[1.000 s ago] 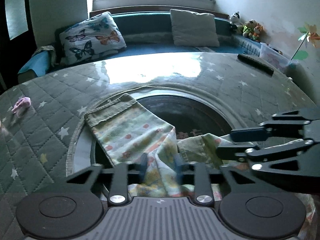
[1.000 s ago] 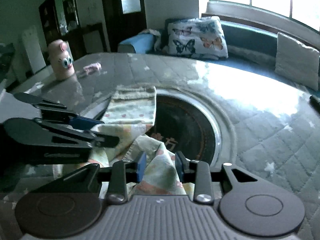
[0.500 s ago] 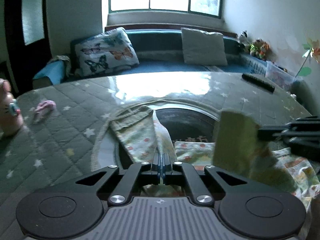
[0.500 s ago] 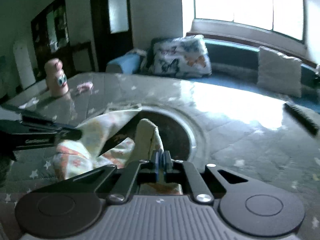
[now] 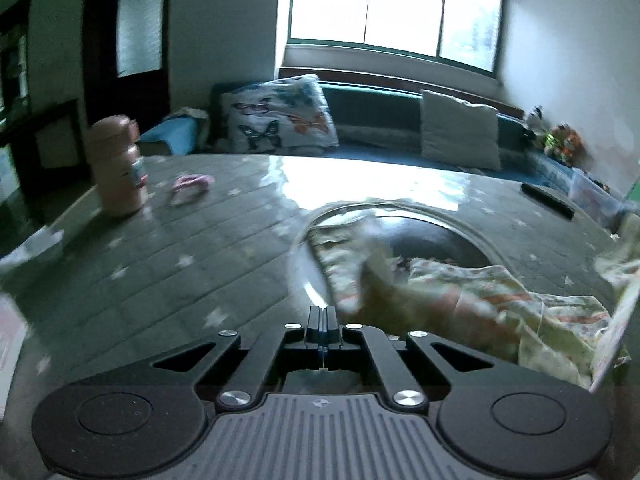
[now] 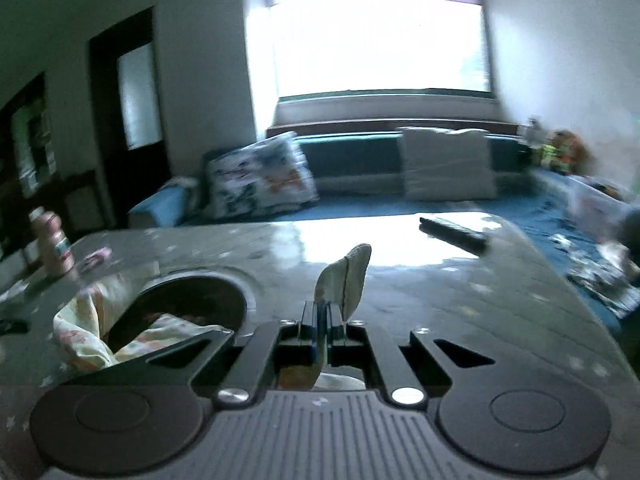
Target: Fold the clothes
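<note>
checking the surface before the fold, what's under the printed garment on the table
The printed garment lies partly over the dark round inset in the quilted table cover and partly on its metal rim. Whatever lies beneath the bunched folds is hidden.

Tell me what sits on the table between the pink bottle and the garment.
In the left wrist view, a small pink scrap lies between the pink bottle and the garment; otherwise only bare quilted table cover.
</note>
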